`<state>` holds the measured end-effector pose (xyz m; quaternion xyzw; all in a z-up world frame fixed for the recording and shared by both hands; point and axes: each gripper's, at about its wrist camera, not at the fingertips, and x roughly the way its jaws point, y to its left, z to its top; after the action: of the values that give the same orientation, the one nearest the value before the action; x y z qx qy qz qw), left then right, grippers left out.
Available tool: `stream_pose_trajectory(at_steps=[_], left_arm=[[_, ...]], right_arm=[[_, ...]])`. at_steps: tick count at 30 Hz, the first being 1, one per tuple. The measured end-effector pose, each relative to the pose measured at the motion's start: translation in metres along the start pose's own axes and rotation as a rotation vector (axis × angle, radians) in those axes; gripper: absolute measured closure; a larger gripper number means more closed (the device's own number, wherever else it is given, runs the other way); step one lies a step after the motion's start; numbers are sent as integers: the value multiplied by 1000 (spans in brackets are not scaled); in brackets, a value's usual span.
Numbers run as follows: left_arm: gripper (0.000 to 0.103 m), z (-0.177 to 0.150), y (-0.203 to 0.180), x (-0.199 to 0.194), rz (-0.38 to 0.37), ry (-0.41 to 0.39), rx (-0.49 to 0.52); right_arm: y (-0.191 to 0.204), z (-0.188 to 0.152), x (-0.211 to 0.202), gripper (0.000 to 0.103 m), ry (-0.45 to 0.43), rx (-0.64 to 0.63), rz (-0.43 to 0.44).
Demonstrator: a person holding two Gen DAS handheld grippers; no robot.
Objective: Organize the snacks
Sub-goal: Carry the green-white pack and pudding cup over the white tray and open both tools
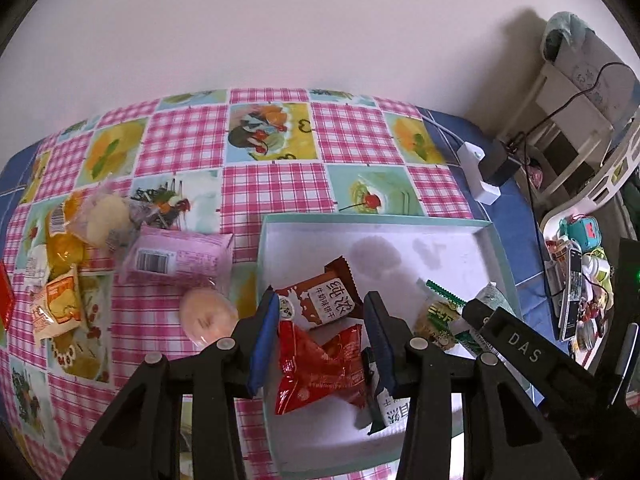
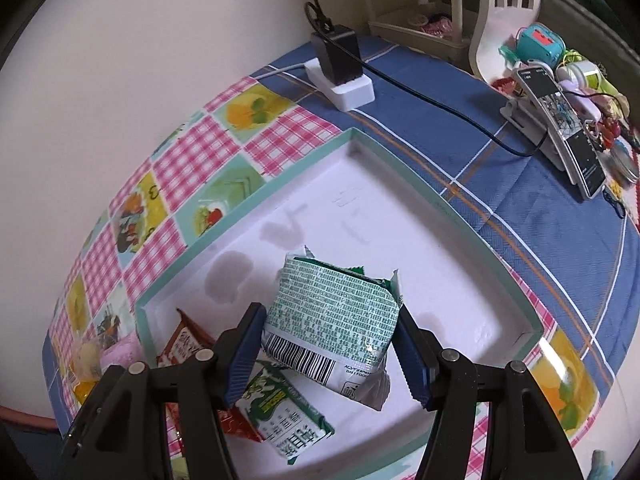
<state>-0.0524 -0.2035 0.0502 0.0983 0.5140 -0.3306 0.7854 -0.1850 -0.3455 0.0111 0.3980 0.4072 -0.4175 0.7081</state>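
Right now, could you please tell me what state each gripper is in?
Left gripper: jaws gripping the red snack packet.
Right gripper: jaws gripping the green-and-white snack packet.

A white power strip (image 2: 344, 86) lies ahead of the right gripper on the blue tablecloth (image 2: 520, 208), with a black adapter (image 2: 338, 56) plugged into it. A phone (image 2: 564, 128) leans on a stand to the gripper's far right, beside small toys (image 2: 540, 40).

Checked tablecloth (image 1: 268, 184) bears tray (image 1: 500, 248), loose snacks (image 1: 180, 258), power strip (image 1: 478, 178).
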Motion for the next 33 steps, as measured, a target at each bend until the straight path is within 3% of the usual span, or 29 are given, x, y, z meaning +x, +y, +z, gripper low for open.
stream_pose_trajectory(at_steps=[4,13,25,27,33], left_arm=[[58,2,21,4,54,10,-41],[58,0,79,20,84,70,-190],[58,-11,84,61,99,123,-181],[63,-11,87,64,89,124,-191],[64,-6,89,63,84,138,-201]], right_arm=[[-4,-1,4,37,25,17,4],[5,-8,13,37,71,-25,-5],[7,-11,15,37,90,-34,-3],[8,-11,15,37,90,-38,-2],[7,-9,16,37,90,-35,-3]])
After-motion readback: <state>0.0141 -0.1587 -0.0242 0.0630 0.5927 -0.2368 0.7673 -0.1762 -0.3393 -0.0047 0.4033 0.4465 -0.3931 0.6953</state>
